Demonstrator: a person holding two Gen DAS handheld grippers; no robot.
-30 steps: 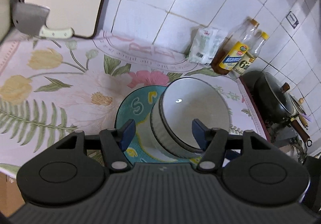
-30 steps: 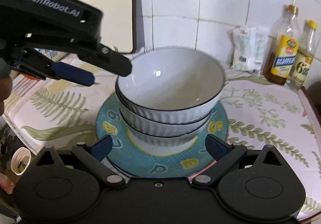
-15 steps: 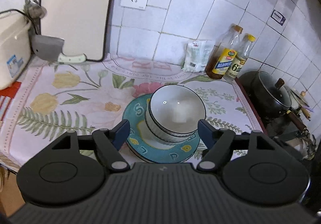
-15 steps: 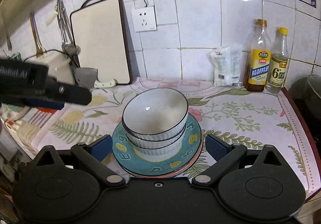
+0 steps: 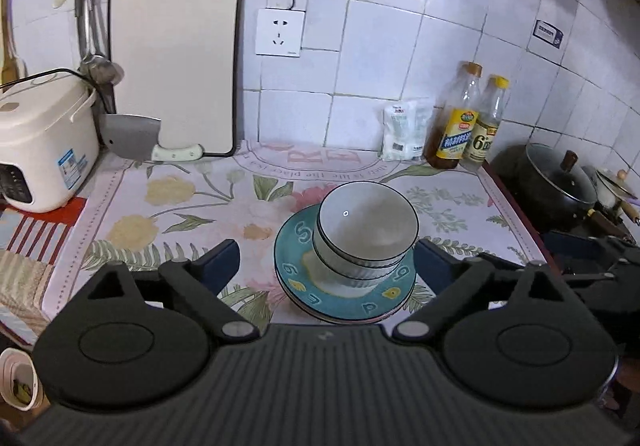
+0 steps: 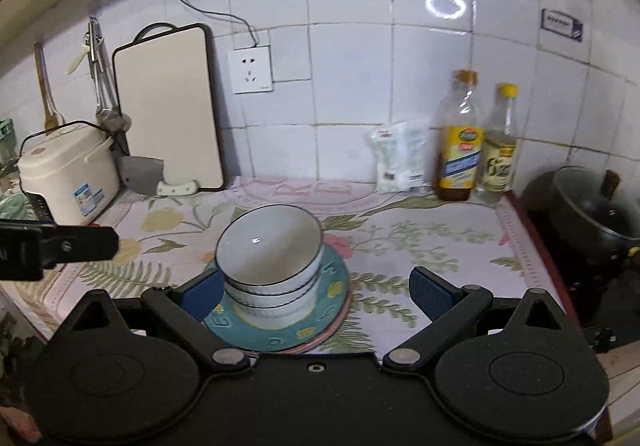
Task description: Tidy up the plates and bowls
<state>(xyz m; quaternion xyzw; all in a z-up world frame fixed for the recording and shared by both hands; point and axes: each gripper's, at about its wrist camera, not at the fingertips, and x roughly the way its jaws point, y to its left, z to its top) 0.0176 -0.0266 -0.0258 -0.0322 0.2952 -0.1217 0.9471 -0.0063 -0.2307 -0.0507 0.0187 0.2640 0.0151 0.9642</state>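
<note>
1. Resting on the floral cloth [image 5: 168, 206]: a round teal plate [image 5: 376, 306] over a pink-rimmed one, glazed and smooth.
2. Bowls [image 5: 368, 234], white, ribbed outside, dark-rimmed, nested in a stack on the teal plate.
3. Left gripper [image 5: 326, 264], black with blue pads, jaws just opened wide, nothing between them.
4. Right gripper [image 6: 316, 292], same make, jaws spread and free of the bowls.
5. Cutting board [image 5: 172, 62], flat, rounded corners, upright against glossy tiles.

bowls [image 5: 368, 232]: we see glossy glazed ceramic, ribbed outside
plate [image 5: 296, 278]: glossy glaze
counter cloth [image 5: 180, 206]: matt, printed
wall tiles [image 5: 376, 46]: shiny
</note>
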